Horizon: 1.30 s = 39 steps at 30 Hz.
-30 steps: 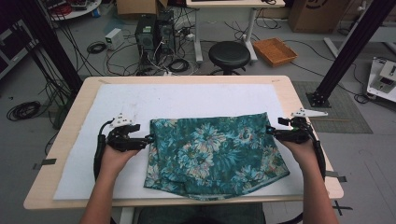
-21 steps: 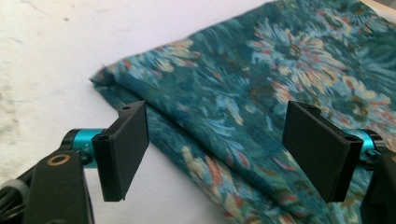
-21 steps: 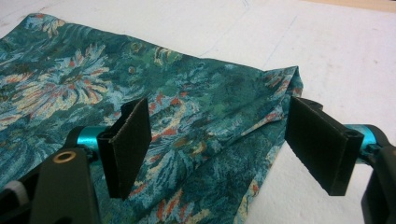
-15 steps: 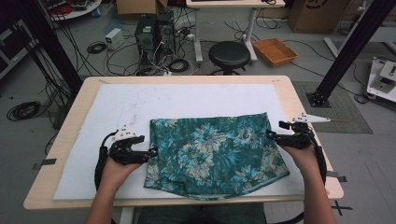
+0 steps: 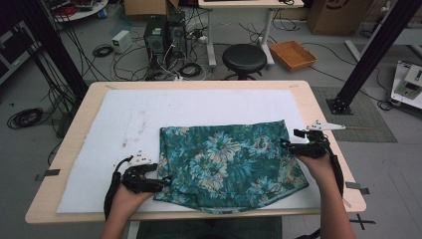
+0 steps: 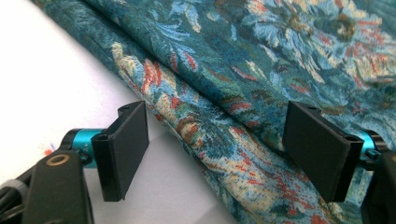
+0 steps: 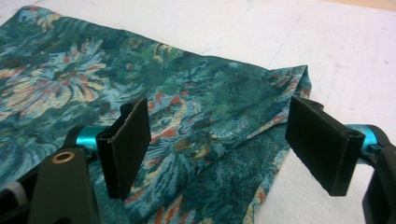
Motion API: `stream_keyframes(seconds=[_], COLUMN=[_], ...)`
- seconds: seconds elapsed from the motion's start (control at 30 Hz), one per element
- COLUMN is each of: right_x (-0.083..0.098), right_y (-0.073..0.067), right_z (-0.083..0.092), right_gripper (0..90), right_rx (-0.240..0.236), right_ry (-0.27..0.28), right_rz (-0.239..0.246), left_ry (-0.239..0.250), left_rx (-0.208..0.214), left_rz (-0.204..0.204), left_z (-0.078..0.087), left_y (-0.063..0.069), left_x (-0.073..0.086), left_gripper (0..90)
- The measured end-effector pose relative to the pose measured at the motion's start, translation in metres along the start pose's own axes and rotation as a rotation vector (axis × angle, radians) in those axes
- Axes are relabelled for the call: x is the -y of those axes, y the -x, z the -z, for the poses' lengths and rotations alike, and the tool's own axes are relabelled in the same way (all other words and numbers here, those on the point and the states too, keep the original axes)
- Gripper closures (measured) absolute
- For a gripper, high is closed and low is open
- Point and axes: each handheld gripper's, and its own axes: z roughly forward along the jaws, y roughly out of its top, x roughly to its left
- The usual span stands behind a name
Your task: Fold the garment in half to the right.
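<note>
A teal floral cloth (image 5: 229, 162) lies folded on the white mat (image 5: 149, 114), its near edge reaching the table front. My left gripper (image 5: 161, 183) rests at the cloth's near left corner, open, its jaws straddling the folded edge (image 6: 210, 135) without closing on it. At the cloth's right edge, my right gripper (image 5: 288, 147) stands open over the layered fabric (image 7: 219, 135), a folded corner (image 7: 292, 77) lying just beyond its jaws.
The wooden table (image 5: 318, 114) shows bare wood around the mat. Behind it stand a black stool (image 5: 244, 57), computer towers (image 5: 161, 35), floor cables and a wicker basket (image 5: 292, 54). A black frame post (image 5: 370, 55) rises at right.
Both hands have drawn toward the near edge along the cloth's sides; the left gripper went from the far left corner to the near left corner. The right moved slightly nearer.
</note>
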Motion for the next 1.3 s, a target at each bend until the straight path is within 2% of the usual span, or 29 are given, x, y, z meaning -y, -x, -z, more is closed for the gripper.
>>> stream_keyframes(seconds=[0.1,0.27,0.33,0.47,0.53,0.63,0.93,1.17,1.3], right_x=[-0.001,-0.002,-0.001,0.002,0.003,0.004,0.005,0.008,0.008], right_y=[0.002,0.002,0.003,0.005,0.004,0.002,0.003,0.003,0.003], right_z=[-0.004,-0.006,-0.005,-0.005,-0.007,-0.008,-0.006,-0.007,-0.005], right_gripper=[22.6,22.6,22.6,22.6,22.6,22.6,22.6,22.6,22.6], right_rx=[0.009,0.012,0.013,0.021,0.015,0.013,0.014,0.013,0.012], right_ry=[-0.004,-0.004,-0.001,0.001,-0.007,-0.006,-0.004,-0.003,-0.001], right_rz=[-0.007,-0.004,-0.008,-0.021,-0.024,-0.014,-0.022,-0.023,-0.025], left_ry=[-0.001,-0.004,-0.001,-0.004,-0.012,-0.013,-0.007,-0.007,-0.002], left_rx=[-0.031,-0.014,0.001,0.002,-0.014,-0.015,-0.012,-0.041,-0.064], left_rz=[-0.012,-0.03,-0.025,-0.031,-0.05,-0.066,-0.084,-0.119,-0.124], left_z=[-0.001,-0.005,-0.006,-0.012,-0.016,-0.019,-0.017,-0.013,-0.008], left_y=[0.006,0.018,0.021,0.025,0.029,0.034,0.039,0.044,0.049], left_x=[0.0,0.001,0.0,-0.003,-0.005,-0.007,-0.004,0.002,0.008], left_gripper=[22.7,22.8,23.1,23.5,23.5,23.5,29.9,34.1,36.7])
